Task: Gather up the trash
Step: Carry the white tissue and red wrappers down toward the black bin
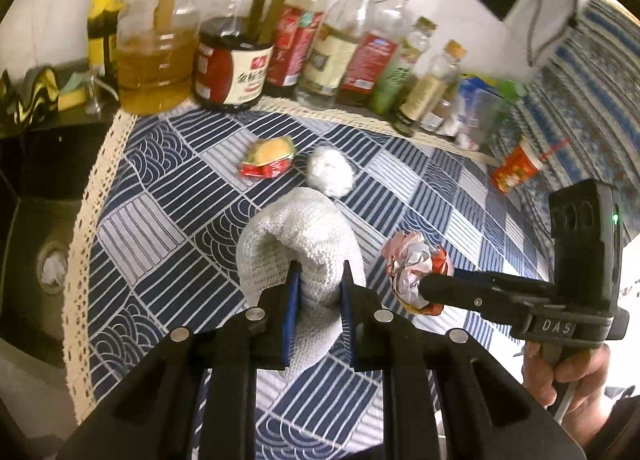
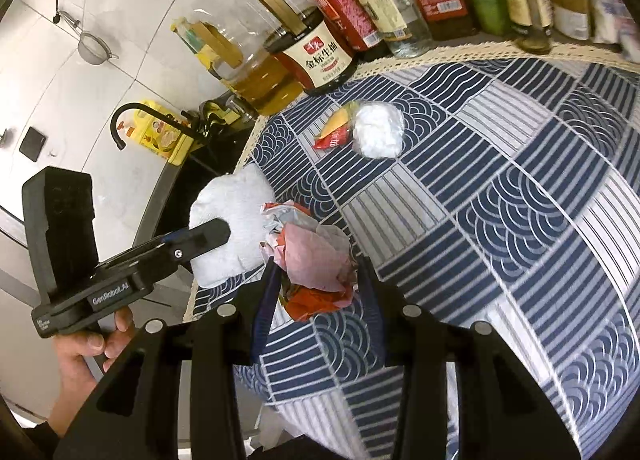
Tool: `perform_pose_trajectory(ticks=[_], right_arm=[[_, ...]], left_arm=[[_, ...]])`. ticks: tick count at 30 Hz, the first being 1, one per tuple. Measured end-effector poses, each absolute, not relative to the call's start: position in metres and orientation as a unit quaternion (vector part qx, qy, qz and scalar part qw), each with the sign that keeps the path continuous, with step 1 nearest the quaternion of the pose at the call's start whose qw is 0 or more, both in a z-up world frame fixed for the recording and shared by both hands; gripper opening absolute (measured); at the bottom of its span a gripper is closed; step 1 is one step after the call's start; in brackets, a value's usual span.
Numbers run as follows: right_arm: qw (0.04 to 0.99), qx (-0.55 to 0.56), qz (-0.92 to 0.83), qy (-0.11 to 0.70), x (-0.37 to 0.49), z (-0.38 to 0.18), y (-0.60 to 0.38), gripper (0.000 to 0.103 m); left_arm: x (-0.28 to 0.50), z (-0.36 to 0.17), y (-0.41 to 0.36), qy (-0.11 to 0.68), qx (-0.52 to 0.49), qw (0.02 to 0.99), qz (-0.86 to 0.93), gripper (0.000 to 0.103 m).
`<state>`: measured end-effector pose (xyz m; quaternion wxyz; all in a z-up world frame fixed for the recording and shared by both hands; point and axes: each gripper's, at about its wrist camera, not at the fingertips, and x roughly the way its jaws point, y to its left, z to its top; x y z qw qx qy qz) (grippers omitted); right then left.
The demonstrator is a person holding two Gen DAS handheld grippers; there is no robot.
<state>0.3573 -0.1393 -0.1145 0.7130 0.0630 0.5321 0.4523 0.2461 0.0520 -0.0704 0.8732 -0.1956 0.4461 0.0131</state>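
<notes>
My left gripper (image 1: 319, 280) is shut on a white knitted cloth (image 1: 296, 236) and holds it over the blue patterned tablecloth (image 1: 168, 195). My right gripper (image 2: 318, 278) is shut on a crumpled pink, white and red wrapper (image 2: 316, 260). The two grippers are side by side; the wrapper (image 1: 412, 268) and the right gripper (image 1: 430, 288) show at the right of the left wrist view, and the cloth (image 2: 228, 227) shows left of the wrapper in the right wrist view. A red and yellow snack wrapper (image 1: 268, 157) and a white crumpled ball (image 1: 330, 169) lie further back on the tablecloth.
A row of oil, sauce and vinegar bottles (image 1: 236, 59) lines the back edge of the table. A red paper cup with a straw (image 1: 518, 169) lies tipped at the right. A dark sink (image 1: 36, 219) with a black tap (image 2: 132, 119) is to the left.
</notes>
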Motion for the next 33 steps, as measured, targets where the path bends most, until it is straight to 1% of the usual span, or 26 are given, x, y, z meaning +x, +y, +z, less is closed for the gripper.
perform_pose_trajectory(ticks=[9, 18, 33], right_arm=[[0.745, 0.062, 0.428, 0.508, 0.300, -0.091, -0.155, 0.040], [0.769, 0.052, 0.390, 0.505, 0.235, -0.090, -0.159, 0.041], [0.793, 0.047, 0.364, 0.487, 0.126, -0.082, -0.148, 0.041]], left_arm=[[0.198, -0.056, 0.041, 0.429, -0.177, 0.886, -0.014, 0.017], [0.142, -0.053, 0.047, 0.417, -0.173, 0.891, -0.044, 0.017], [0.063, -0.064, 0.056, 0.420, -0.170, 0.888, -0.078, 0.017]])
